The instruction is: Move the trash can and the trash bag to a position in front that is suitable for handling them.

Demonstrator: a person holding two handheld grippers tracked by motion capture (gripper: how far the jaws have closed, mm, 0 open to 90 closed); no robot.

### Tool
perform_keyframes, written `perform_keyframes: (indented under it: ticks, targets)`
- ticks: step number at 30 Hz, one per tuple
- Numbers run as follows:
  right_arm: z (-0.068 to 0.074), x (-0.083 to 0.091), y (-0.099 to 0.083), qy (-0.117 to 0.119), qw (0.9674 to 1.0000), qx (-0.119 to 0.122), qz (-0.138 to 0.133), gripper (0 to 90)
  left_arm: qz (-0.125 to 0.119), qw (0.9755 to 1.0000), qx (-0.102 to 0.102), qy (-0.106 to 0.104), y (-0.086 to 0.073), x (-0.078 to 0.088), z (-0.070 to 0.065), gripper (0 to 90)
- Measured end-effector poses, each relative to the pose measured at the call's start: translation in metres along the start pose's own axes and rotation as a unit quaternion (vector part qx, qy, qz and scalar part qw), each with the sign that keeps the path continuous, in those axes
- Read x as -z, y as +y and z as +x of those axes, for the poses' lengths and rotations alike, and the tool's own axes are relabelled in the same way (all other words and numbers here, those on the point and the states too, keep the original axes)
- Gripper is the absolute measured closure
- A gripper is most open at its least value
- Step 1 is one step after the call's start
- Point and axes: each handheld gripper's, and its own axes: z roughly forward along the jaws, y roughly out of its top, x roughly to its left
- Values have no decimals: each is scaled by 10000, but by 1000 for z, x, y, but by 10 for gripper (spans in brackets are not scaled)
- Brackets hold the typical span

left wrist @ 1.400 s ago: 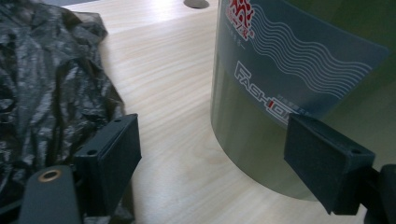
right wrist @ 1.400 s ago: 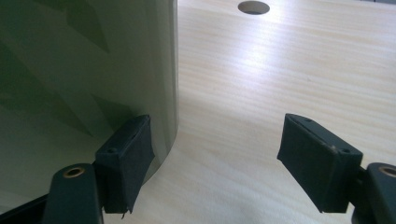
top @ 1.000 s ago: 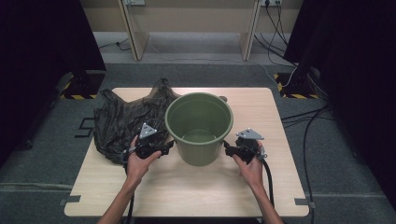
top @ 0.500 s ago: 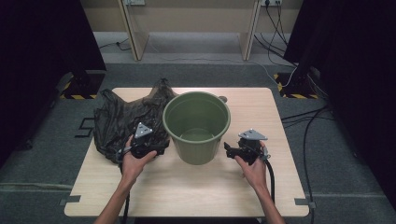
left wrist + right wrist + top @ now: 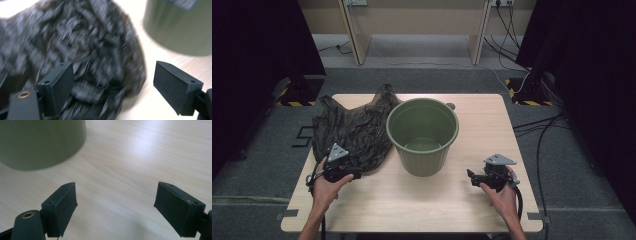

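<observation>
The table point(image 5: 422, 200) is being viewed from above the person's side, forward and down, from far enough that the floor around it is being taken in. The left gripper view is being taken low and close, along its own jaws, toward the dark bag point(image 5: 75, 50), which is blurred, perhaps by motion. The right gripper view is being aimed close along the tabletop. The green bucket point(image 5: 422, 135) is being shared by all three views.

Blurred black bag point(image 5: 82, 57) — bucket point(image 5: 180, 27) (edge-cropped)
</observation>
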Motion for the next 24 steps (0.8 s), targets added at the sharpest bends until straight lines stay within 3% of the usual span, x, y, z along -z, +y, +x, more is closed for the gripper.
perform_keyframes:
  ticks: [5,9,17,24]
  targets:
    - [-6,5,-14,48,9998,-142,95,181,17,9998,-4,178,-12,4,5,165]
    - [-9,5,-25,64,9998,-78,196,181,27,9997,-70,225,-19,8,7,164]
    - [-5,9,-36,130,9993,-20,346,190,120,9997,-96,166,-29,5,5,163]
    - [-1,15,-42,102,9992,-19,379,190,131,9997,-168,131,-29,2,1,163]
